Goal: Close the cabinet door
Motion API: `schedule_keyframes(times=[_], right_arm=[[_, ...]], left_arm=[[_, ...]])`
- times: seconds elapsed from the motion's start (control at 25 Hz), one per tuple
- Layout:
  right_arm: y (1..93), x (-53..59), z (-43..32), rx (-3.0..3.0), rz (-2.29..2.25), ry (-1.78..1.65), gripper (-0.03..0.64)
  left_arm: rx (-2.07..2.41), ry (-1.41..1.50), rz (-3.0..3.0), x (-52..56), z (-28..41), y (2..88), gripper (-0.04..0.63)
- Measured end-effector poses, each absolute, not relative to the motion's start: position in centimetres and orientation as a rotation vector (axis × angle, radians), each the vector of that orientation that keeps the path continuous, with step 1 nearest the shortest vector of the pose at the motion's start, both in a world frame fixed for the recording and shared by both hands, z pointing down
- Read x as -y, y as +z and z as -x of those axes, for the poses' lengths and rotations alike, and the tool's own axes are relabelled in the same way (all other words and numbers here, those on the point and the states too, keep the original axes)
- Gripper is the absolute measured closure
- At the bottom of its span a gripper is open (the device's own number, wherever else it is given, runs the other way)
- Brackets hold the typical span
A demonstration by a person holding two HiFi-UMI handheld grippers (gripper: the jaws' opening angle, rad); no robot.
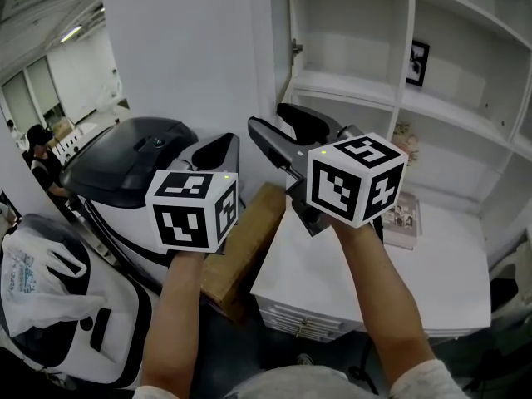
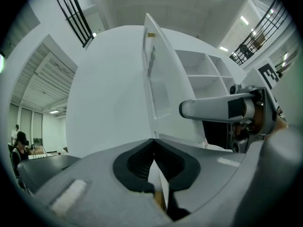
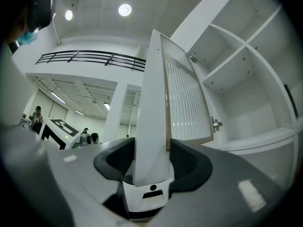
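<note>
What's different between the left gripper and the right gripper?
The left gripper has its jaws shut together with nothing in them; the right gripper has its jaws apart, clamped on the cabinet door's edge. In the head view, the left gripper sits lower, left of that edge; the right gripper is right at it. Both are grey with dark pads.

Cabinet door (image 1: pixel 183 56) edge between jaws of right tongs (image 1: pixel 266 115); left tongs (image 1: pixel 226 146) just left. Shelves (image 1: pixel 349 86) right of door; book (image 1: pixel 405 219) on table (image 1: pixel 332 281) below.
</note>
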State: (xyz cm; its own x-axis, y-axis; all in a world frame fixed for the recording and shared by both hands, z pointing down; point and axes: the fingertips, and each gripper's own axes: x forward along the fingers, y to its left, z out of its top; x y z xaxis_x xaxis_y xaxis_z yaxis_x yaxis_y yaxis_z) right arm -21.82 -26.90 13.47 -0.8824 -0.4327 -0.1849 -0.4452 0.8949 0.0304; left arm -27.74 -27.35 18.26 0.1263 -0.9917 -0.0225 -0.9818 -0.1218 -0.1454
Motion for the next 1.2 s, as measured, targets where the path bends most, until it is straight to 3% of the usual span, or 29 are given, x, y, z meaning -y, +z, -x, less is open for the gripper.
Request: schedule_keyframes(times=[1.2], right_arm=[[13.2, 28.4, 12.3, -2.854, 0.692, 0.050, 0.474]], left_arm=[[-1.853, -0.140, 2.350, 30.6, 19.4, 17.8, 0.597]])
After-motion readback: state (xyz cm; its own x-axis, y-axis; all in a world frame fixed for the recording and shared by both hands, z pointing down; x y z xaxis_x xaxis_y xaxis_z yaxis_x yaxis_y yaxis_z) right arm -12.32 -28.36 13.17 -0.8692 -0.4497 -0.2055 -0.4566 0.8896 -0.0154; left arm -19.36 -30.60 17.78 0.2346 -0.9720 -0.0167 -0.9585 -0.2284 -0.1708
